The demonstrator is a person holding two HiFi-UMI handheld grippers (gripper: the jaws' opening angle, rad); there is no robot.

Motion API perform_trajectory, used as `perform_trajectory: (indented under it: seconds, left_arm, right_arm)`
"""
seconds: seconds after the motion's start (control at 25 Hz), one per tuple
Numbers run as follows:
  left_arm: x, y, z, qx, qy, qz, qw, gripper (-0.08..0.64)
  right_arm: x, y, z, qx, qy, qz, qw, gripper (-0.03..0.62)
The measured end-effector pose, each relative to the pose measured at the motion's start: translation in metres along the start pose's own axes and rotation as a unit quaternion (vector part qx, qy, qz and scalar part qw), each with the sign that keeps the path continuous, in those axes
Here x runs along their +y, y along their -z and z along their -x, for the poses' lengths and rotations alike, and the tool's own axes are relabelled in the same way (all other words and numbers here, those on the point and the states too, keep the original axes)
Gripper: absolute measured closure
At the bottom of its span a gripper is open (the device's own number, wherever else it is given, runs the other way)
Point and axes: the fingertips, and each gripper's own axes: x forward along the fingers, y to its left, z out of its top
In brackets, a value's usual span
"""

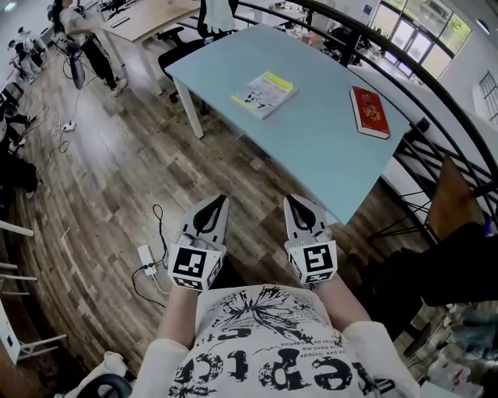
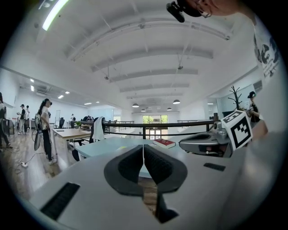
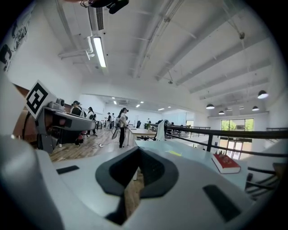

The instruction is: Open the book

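Note:
A red book (image 1: 369, 113) lies closed near the right end of the pale blue table (image 1: 311, 132). A white and yellow book (image 1: 264, 94) lies closed nearer the table's middle. My left gripper (image 1: 220, 200) and right gripper (image 1: 292, 200) hang side by side over the wooden floor, short of the table's near edge. Both are shut with nothing in them. In the left gripper view the left gripper (image 2: 143, 146) points at the table, with the red book (image 2: 164, 143) just right of its tip. In the right gripper view the red book (image 3: 226, 163) lies to the right of the right gripper (image 3: 138, 149).
A white power strip (image 1: 146, 260) with a black cable lies on the floor left of my left gripper. A black railing (image 1: 436, 85) runs behind the table. A person (image 1: 89, 43) stands by a wooden desk (image 1: 152, 15) at the far left. A brown chair (image 1: 451, 194) stands at the right.

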Motion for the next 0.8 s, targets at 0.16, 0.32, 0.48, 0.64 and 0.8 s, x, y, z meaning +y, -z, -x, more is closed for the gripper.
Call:
perform_trajectory:
  seconds: [0.16,0.32,0.48,0.64,0.8]
  left_arm:
    - [0.071,-0.008,-0.028,-0.004,0.029,0.002,0.9996,0.538]
    - [0.149,-0.017,-0.065,0.000,0.058,0.005,0.9983,0.538]
    - [0.206,-0.028,-0.103,0.002,0.093,-0.006,0.9956,0.538]
    - [0.244,-0.032,-0.124,0.003,0.128,-0.019,0.9916,0.538]
    - [0.260,-0.025,-0.152,0.008,0.159,-0.017,0.9871,0.538]
  right_arm:
    - [0.011,-0.011,-0.064,0.006,0.039,-0.010,0.999,0.581]
    - [0.019,-0.027,-0.135,0.013,0.079,-0.011,0.997,0.581]
    - [0.015,-0.038,-0.192,0.016,0.123,-0.015,0.992,0.581]
    - [0.017,-0.041,-0.223,0.020,0.165,-0.021,0.986,0.581]
    - [0.006,-0.039,-0.246,0.026,0.196,-0.027,0.980,0.581]
